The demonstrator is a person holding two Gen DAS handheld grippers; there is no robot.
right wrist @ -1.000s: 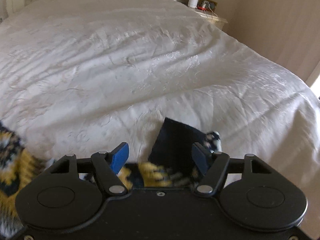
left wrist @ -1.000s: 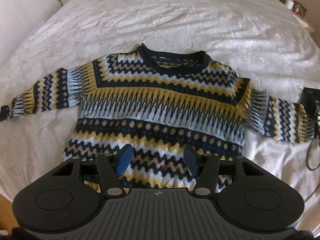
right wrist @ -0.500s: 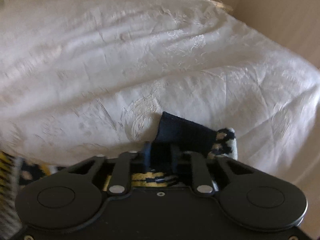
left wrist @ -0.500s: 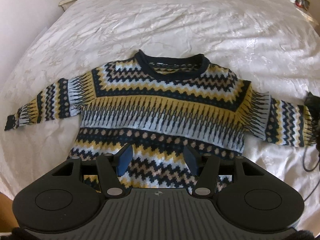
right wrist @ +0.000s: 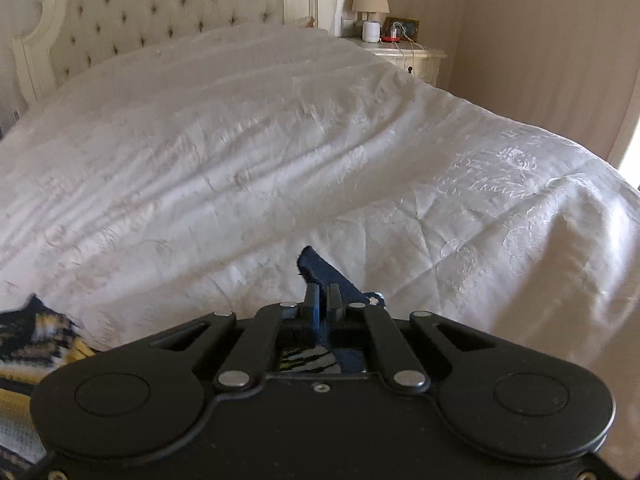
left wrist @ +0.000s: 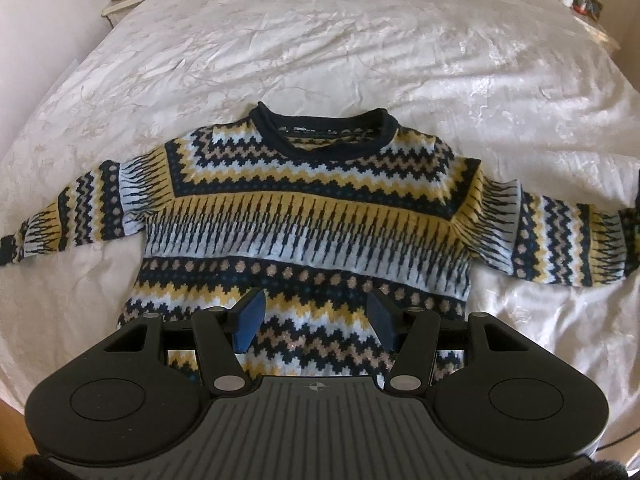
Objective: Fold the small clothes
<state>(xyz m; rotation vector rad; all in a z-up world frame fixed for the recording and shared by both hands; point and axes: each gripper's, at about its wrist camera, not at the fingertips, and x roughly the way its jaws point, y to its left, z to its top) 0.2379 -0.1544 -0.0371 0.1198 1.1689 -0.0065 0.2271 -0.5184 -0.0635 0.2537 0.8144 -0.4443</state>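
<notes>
Fingers of the right gripper (right wrist: 323, 298) are pressed together, pinching the navy ribbed cuff (right wrist: 320, 270) of the patterned navy, yellow and white knitted sweater (left wrist: 312, 232). Sweater lies flat, front up, on the white quilted bed (left wrist: 360, 40); long axis of the spread sleeves runs side to side, neckline away from the left wrist camera. Left gripper (left wrist: 316, 322): fingers spread, nothing between them, hovering over the hem. Held sleeve extends from the right fingers toward the body, to their left. Judgement: the right hand is placed to fold that sleeve leftward across the chest.
</notes>
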